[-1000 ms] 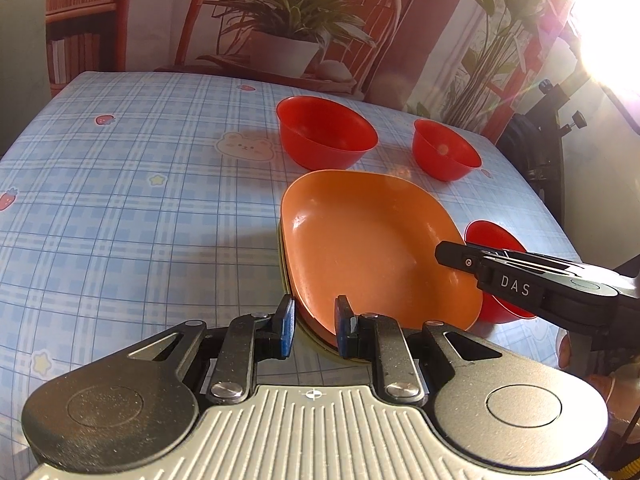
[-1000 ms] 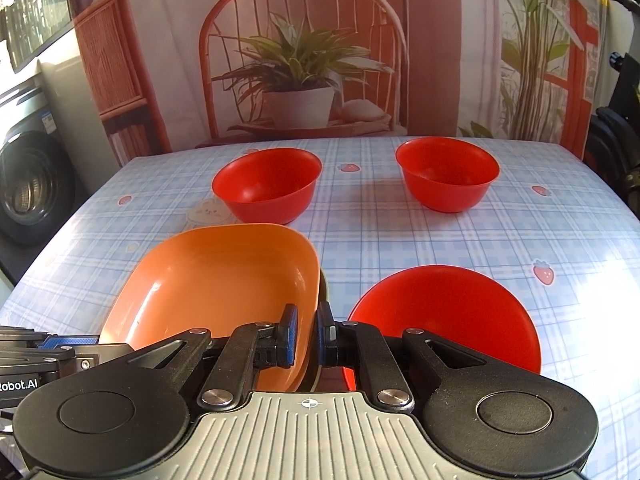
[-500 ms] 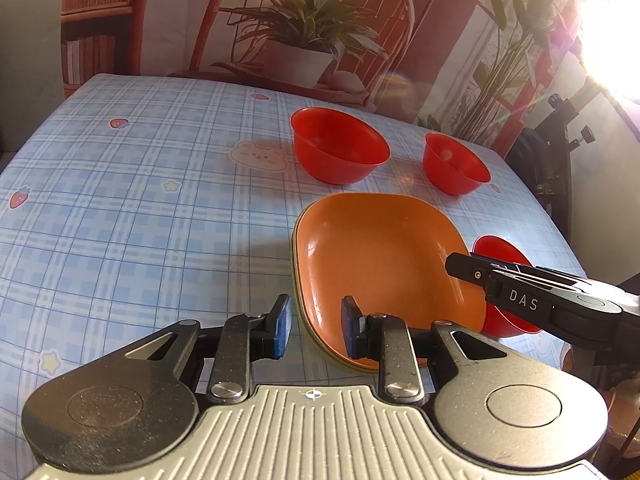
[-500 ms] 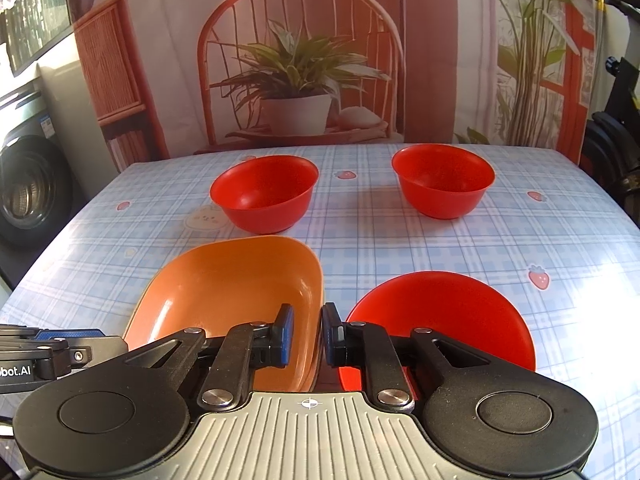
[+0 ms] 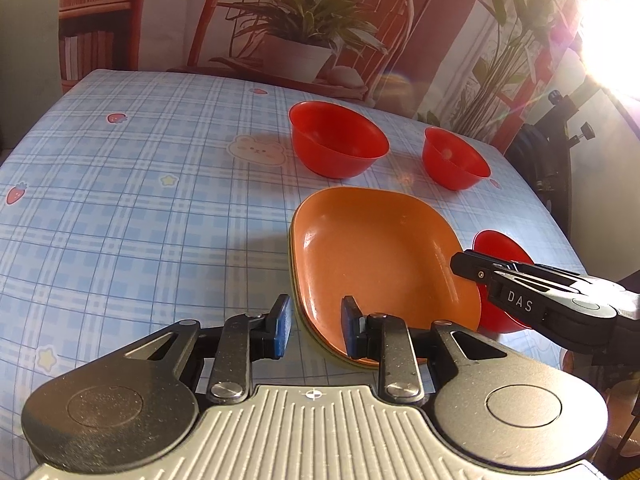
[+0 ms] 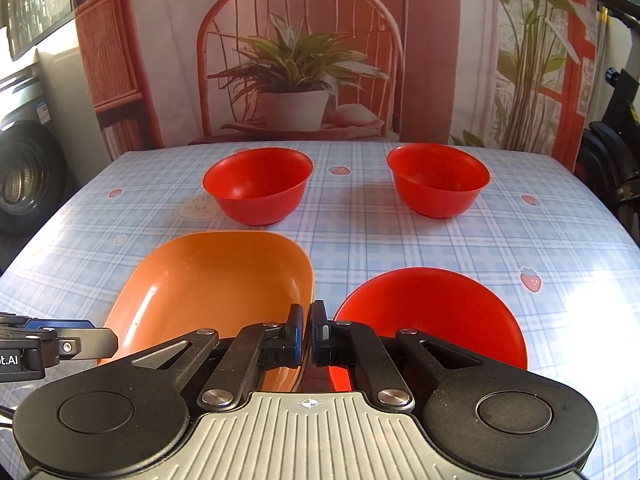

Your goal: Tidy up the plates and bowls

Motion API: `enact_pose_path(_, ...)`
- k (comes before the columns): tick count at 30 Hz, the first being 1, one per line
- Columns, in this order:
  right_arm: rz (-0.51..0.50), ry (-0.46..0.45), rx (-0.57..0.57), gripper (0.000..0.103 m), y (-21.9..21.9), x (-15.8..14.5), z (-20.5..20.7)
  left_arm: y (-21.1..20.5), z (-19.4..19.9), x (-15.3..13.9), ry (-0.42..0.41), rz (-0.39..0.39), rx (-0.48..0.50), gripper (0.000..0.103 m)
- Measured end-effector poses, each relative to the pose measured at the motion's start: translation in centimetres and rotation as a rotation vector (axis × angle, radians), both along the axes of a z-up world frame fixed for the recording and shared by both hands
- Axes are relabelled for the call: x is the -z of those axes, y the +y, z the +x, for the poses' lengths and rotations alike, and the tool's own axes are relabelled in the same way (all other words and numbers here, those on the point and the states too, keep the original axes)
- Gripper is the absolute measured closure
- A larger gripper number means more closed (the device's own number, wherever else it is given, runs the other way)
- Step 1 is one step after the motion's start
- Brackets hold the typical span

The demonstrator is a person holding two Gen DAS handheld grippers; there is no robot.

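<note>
An orange square plate (image 5: 376, 256) lies stacked on a greenish plate whose edge shows beneath it; it also shows in the right wrist view (image 6: 216, 280). My left gripper (image 5: 314, 326) is open, its fingers on either side of the stack's near left corner without gripping it. My right gripper (image 6: 306, 334) has its jaws nearly closed at the orange plate's near right edge; I cannot tell whether they pinch it. A red plate (image 6: 432, 312) lies right of the stack. Two red bowls (image 6: 258, 184) (image 6: 438, 178) stand farther back.
The table has a blue checked cloth (image 5: 120, 208) with strawberry and bunny prints. A printed backdrop of a chair and a plant hangs behind it. Dark equipment (image 5: 556, 152) stands off the right edge. A washing machine (image 6: 24, 176) is at the far left.
My left gripper opened, let go of the plate stack's near edge and drew back. My right gripper pulled back slightly, jaws still nearly closed. The plates lie lower and flatter.
</note>
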State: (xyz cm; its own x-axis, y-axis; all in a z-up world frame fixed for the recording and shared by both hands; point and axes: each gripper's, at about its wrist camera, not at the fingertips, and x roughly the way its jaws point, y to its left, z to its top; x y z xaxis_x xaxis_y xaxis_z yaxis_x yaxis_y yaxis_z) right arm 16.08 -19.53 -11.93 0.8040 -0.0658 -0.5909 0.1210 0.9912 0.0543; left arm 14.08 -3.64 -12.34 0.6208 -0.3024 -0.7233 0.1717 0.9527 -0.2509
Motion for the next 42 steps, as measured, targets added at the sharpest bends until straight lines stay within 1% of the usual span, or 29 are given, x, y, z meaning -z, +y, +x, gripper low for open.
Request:
enact_pose_path(9, 0.013, 0.014, 0.002, 0.098, -0.1, 0.3, 0.1, 0.1, 0.0, 0.0, -0.005, 0.005, -0.006, 0.075)
enact_pose_path(13, 0.040, 0.010, 0.006, 0.097, -0.3, 0.1, 0.0, 0.3, 0.1, -0.2, -0.014, 0.010, -0.016, 0.075)
enact_pose_path(15, 0.050, -0.015, 0.007, 0.094, -0.5, -0.3, -0.2, 0.5, 0.2, -0.5, -0.020, 0.011, -0.024, 0.075)
enact_pose_path(18, 0.036, -0.055, 0.013, 0.094, -1.1, -1.4, -0.3, 1.1, 0.6, -1.2, -0.036, 0.002, -0.038, 0.075)
enact_pose_path(20, 0.038, -0.078, 0.015, 0.094, -1.6, -2.2, -0.1, 1.7, 1.1, -2.2, -0.060, -0.007, -0.048, 0.075)
enact_pose_path(23, 0.063, -0.114, 0.012, 0.093, -3.0, -3.5, 0.5, 2.3, 2.0, -3.8, -0.107, 0.007, -0.052, 0.075)
enact_pose_path(26, 0.065, -0.142, 0.002, 0.090, -4.0, -4.7, 1.5, 2.8, 3.0, -5.7, -0.158, 0.013, -0.058, 0.075)
enact_pose_path(27, 0.060, -0.155, -0.005, 0.086, -4.3, -5.2, 2.0, 2.9, 3.4, -6.3, -0.174, 0.011, -0.057, 0.075)
enact_pose_path(29, 0.051, -0.168, -0.018, 0.086, -4.5, -5.9, 2.8, 3.0, 4.1, -7.4, -0.205, 0.004, -0.055, 0.075)
enact_pose_path(32, 0.023, -0.178, -0.049, 0.086, -4.2, -6.5, 4.5, 2.9, 5.4, -8.3, -0.230, 0.014, -0.061, 0.075)
enact_pose_path(34, -0.021, -0.182, -0.079, 0.086, -3.6, -6.5, 5.7, 2.8, 6.3, -8.4, -0.237, 0.016, -0.080, 0.075)
enact_pose_path(37, -0.058, -0.169, -0.132, 0.086, -2.9, -6.2, 7.7, 2.3, 7.8, -8.3, -0.233, 0.007, -0.093, 0.075)
enact_pose_path(42, -0.039, -0.106, -0.143, 0.086, -3.0, -4.7, 11.7, 0.5, 11.5, -6.9, -0.198, 0.038, -0.074, 0.075)
